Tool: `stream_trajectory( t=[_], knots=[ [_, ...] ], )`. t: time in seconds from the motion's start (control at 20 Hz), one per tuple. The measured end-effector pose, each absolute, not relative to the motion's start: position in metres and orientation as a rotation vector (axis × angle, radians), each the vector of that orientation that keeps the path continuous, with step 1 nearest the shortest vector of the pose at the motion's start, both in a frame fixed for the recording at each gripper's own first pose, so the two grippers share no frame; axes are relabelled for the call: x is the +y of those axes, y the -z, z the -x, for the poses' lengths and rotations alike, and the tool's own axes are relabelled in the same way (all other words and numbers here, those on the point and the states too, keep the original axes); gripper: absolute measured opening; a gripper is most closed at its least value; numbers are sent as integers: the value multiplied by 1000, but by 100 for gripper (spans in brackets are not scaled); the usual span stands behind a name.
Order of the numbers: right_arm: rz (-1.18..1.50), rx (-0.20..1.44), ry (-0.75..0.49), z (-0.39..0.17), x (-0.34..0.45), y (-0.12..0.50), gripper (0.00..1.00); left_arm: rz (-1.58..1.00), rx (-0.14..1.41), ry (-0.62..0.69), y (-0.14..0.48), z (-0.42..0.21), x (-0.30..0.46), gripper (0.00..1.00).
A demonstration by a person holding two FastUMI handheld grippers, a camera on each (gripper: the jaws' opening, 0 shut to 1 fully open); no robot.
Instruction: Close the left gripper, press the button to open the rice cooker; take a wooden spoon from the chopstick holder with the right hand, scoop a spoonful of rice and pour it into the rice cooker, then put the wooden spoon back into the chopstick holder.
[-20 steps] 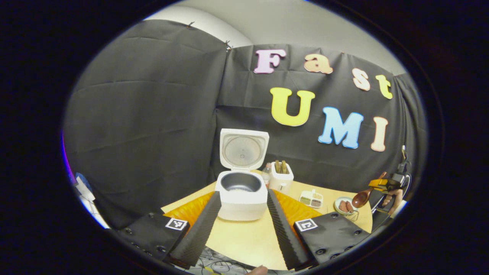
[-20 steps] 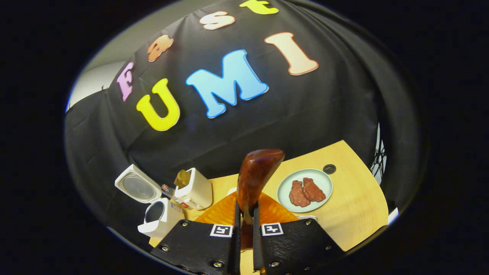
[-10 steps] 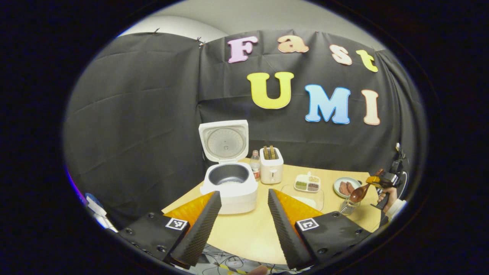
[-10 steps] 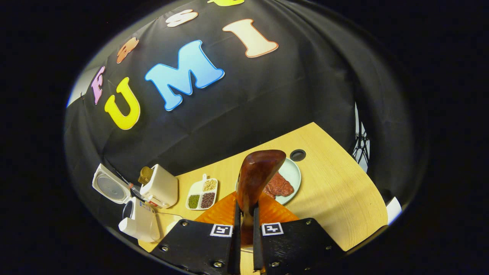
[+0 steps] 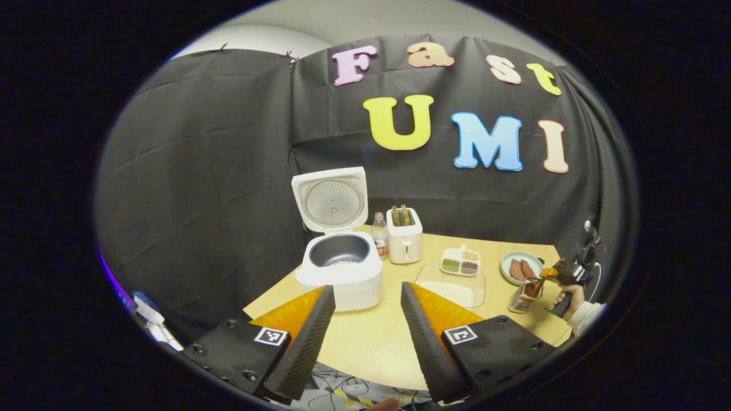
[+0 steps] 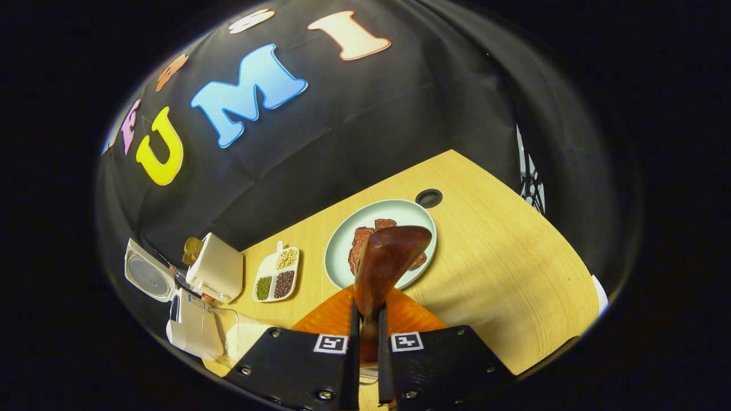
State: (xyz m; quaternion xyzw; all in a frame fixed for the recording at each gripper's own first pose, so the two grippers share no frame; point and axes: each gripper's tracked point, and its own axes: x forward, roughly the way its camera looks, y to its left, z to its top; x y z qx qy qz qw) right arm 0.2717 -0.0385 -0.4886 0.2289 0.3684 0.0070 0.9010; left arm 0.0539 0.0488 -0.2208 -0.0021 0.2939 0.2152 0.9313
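the glossy brown wooden spoon (image 6: 384, 268) stands centre frame in the right gripper view, its handle pinched between the right gripper (image 6: 365, 365) fingers, bowl over a pale green plate (image 6: 342, 251). at right of the left gripper view a hand (image 5: 571, 297) holds it over the wire chopstick holder (image 5: 522, 297). left gripper (image 5: 362, 337) fingers spread apart, facing the white rice cooker (image 5: 341, 268), lid up, on the wood-grain table (image 5: 371, 342).

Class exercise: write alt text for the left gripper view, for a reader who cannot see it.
An open white rice cooker stands on a wooden table beyond the open left gripper. Farther right, the right gripper holds a wooden spoon at a wire chopstick holder.
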Motion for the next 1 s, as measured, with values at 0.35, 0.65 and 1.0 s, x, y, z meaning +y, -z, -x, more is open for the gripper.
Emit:
stream_trajectory(
  t=[0.35, 0.65, 1.0],
  knots=[
    [-554, 784, -42, -254, -43, 481, 34, 4, 565, -397, 220, -75, 38, 84],
    [-586, 800, -39, -204, -53, 459, 64, 17, 502, -350, 209, -88, 46, 84],
    [-610, 623, 45, -135, -58, 375, 98, 117, 380, -250, 202, -126, 91, 84]
  ],
)
